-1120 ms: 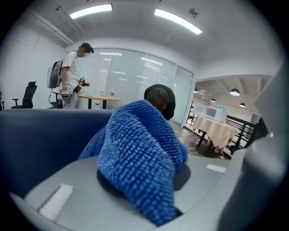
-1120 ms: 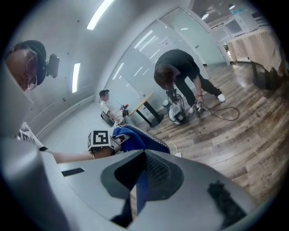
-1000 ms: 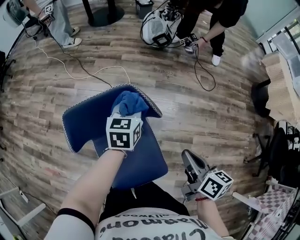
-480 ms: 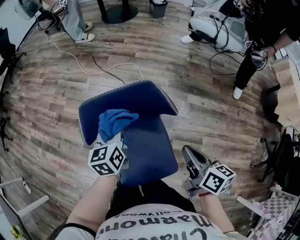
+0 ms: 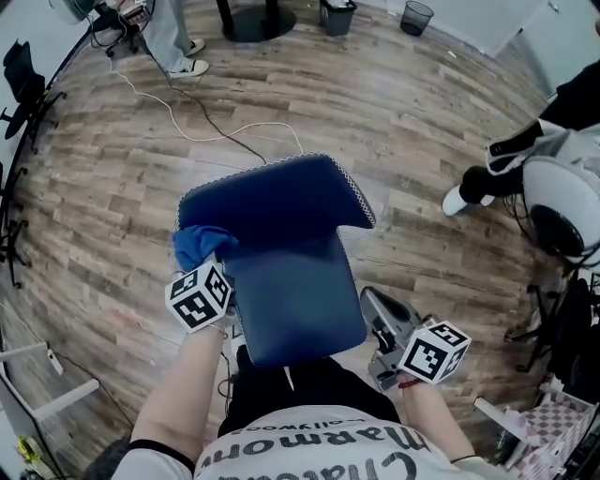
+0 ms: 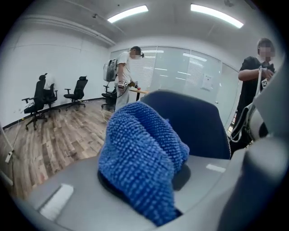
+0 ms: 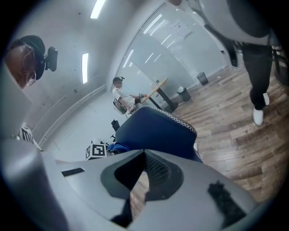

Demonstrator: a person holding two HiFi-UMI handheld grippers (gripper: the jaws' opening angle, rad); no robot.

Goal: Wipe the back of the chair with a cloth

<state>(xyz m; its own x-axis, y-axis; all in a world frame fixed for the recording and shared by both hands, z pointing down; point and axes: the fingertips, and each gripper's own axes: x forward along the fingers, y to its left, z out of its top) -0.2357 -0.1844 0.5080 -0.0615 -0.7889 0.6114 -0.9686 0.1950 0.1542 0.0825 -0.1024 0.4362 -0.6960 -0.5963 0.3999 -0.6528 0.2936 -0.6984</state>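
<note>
Overhead, two low views; shared chair [image 5: 292, 286]

Fig. 1. We view an office: swivel chairs [image 6: 76, 92], glass partitions [image 6: 180, 72], 2 ceiling strip lights [image 6: 128, 13], wood-plank floor [image 5: 422, 122].

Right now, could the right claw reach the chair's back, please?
Probably yes: the right claw is empty beside the seat, and nothing stands between it and the chair back.
</note>
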